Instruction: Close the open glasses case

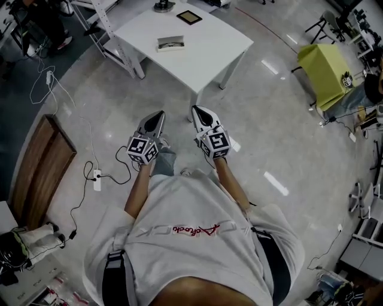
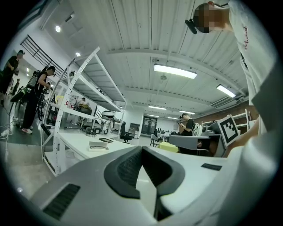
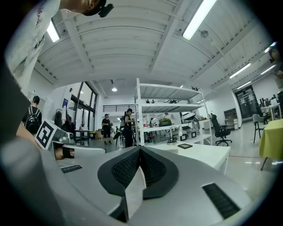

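Observation:
The open glasses case [image 1: 170, 43] lies on a white table [image 1: 209, 51] ahead of me; in the left gripper view the case [image 2: 98, 145] shows small and far on the tabletop. I hold both grippers side by side in front of my body, well short of the table. My left gripper [image 1: 159, 113] [image 2: 141, 148] has its jaws together with nothing between them. The right gripper [image 1: 196, 109] [image 3: 140, 148] is also shut and empty. In the right gripper view the white table [image 3: 203, 154] is visible, but I cannot make out the case there.
A dark square item [image 1: 189, 17] [image 3: 185, 146] lies farther back on the table. White shelving racks [image 2: 75, 110] stand left of it. A yellow-covered table [image 1: 328, 66] is at the right, a wooden board [image 1: 42, 161] and power strip with cables [image 1: 97, 179] at the left. People stand in the background.

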A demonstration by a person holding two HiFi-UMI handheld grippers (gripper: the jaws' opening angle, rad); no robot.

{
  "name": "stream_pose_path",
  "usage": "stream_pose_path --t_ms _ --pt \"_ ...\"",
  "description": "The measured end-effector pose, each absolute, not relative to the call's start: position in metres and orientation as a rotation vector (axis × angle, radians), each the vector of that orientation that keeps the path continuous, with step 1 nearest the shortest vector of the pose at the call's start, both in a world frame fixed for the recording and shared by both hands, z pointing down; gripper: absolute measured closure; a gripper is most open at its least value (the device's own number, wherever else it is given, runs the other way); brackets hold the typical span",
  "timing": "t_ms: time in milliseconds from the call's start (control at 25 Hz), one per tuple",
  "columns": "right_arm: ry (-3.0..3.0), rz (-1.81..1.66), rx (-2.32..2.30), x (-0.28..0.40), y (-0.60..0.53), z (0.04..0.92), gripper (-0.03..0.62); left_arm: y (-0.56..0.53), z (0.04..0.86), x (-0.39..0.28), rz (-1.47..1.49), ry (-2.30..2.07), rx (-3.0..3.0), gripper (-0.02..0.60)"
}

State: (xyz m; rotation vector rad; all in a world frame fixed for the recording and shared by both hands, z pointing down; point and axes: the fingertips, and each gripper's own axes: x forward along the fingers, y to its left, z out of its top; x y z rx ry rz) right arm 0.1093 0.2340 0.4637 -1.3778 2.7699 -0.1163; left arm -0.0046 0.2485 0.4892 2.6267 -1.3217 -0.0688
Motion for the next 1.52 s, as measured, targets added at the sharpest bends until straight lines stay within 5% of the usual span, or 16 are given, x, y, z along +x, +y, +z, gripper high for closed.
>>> stream_pose_path --t_ms 1520 --pt "2.861 -0.125 -1.407 0.032 0.003 0.466 0.574 0.013 0.494 -0.068 -0.087 -1.263 2.604 0.558"
